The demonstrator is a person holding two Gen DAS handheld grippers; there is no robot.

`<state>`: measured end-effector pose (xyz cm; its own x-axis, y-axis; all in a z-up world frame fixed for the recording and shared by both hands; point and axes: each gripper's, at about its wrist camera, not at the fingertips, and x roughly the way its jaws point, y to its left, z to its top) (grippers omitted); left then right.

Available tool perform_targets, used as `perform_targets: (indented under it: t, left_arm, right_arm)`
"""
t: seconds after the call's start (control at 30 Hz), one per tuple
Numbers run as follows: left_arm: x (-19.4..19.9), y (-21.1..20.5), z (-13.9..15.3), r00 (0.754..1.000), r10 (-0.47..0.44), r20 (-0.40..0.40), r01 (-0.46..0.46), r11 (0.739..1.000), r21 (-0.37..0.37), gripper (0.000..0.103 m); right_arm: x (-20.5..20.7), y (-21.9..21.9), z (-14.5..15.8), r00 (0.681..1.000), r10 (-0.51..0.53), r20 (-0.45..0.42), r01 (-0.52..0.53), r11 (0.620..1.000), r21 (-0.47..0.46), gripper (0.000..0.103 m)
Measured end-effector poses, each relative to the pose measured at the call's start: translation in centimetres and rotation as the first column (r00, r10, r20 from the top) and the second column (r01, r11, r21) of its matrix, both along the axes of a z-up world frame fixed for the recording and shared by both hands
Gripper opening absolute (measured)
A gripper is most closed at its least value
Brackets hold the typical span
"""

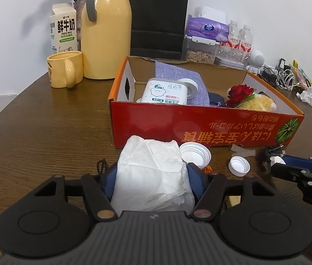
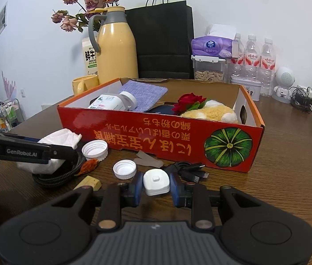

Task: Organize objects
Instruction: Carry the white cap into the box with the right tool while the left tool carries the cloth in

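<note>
My left gripper (image 1: 153, 176) is shut on a crumpled white tissue (image 1: 151, 176) just in front of the red cardboard box (image 1: 200, 123); the tissue also shows in the right wrist view (image 2: 60, 140). My right gripper (image 2: 156, 185) is shut on a white charger plug (image 2: 156, 182) with a black cable (image 2: 186, 171), near the box's front wall (image 2: 156, 139). The box holds a cotton-swab container (image 1: 167, 91), a purple cloth (image 1: 178, 75), a red rose (image 1: 240, 93) and a yellow plush (image 2: 209, 111).
Two white caps (image 1: 196, 154) (image 1: 239, 165), a braided black cable (image 2: 63, 172), an orange scrap (image 2: 89, 165) and a yellow block (image 2: 89, 183) lie on the wooden table before the box. A yellow mug (image 1: 65, 71), thermos (image 1: 106, 33) and milk carton (image 1: 63, 31) stand behind.
</note>
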<state>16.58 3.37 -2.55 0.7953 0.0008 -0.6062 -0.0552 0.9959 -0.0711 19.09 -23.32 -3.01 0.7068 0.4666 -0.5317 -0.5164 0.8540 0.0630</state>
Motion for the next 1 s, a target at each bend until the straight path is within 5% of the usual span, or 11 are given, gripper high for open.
perform_targets:
  t: [0.63, 1.0]
  left_arm:
    - [-1.5, -0.6, 3.2, 0.995, -0.037, 0.09, 0.039, 0.999, -0.013, 0.065]
    - [1.6, -3.0, 6.9, 0.977, -0.103, 0.187, 0.105, 0.994, -0.002, 0.065]
  right_arm:
    - [-0.6, -0.1, 0.9, 0.999, -0.002, 0.048, 0.001, 1.0, 0.014, 0.025]
    - [0.4, 0.7, 5.0, 0.983, 0.005, 0.183, -0.004, 1.0, -0.006, 0.025]
